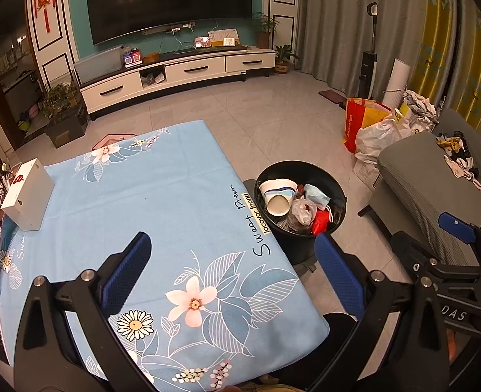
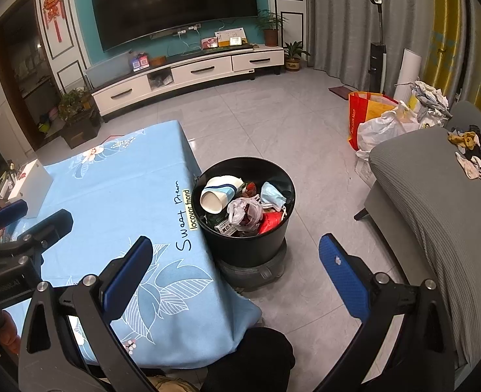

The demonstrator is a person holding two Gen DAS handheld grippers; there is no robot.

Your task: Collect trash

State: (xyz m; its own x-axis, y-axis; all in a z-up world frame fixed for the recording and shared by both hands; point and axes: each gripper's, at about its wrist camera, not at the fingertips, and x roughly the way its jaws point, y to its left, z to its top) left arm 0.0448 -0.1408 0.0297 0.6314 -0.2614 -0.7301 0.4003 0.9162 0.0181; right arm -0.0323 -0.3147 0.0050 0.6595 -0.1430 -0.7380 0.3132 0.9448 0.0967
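My left claw (image 1: 230, 268) hangs wide open and empty over the worktop (image 1: 149, 209), its blue fingers (image 1: 127, 272) spread above the flowered blue cloth (image 1: 207, 297). My right claw (image 2: 235, 268) is likewise wide open with nothing in it, one finger over the cloth's near corner and the other over the tiled floor (image 2: 273, 124). The black bin (image 2: 247, 209) stands on a grey base (image 2: 256, 271) just beside the worktop's right edge, its rim touching or nearly touching the hanging cloth. The trash lies inside it: a white paper cup (image 2: 219, 192) tipped on its side at the left, a crumpled clear plastic bag (image 2: 243, 212) in the middle, a blue face mask (image 2: 271, 196) at the right, a red wrapper (image 2: 271, 220) toward the front and a small printed carton (image 2: 224, 228) at the near left. A white box (image 1: 28, 192) sits on the worktop's far left corner, well apart from the bin. Across the floor, a grey sofa (image 2: 436, 202) carries a heap of socks (image 2: 475, 156), and a red-and-yellow bag (image 2: 364, 111) stands by white plastic bags (image 2: 384, 127) near the curtain (image 2: 338, 16).
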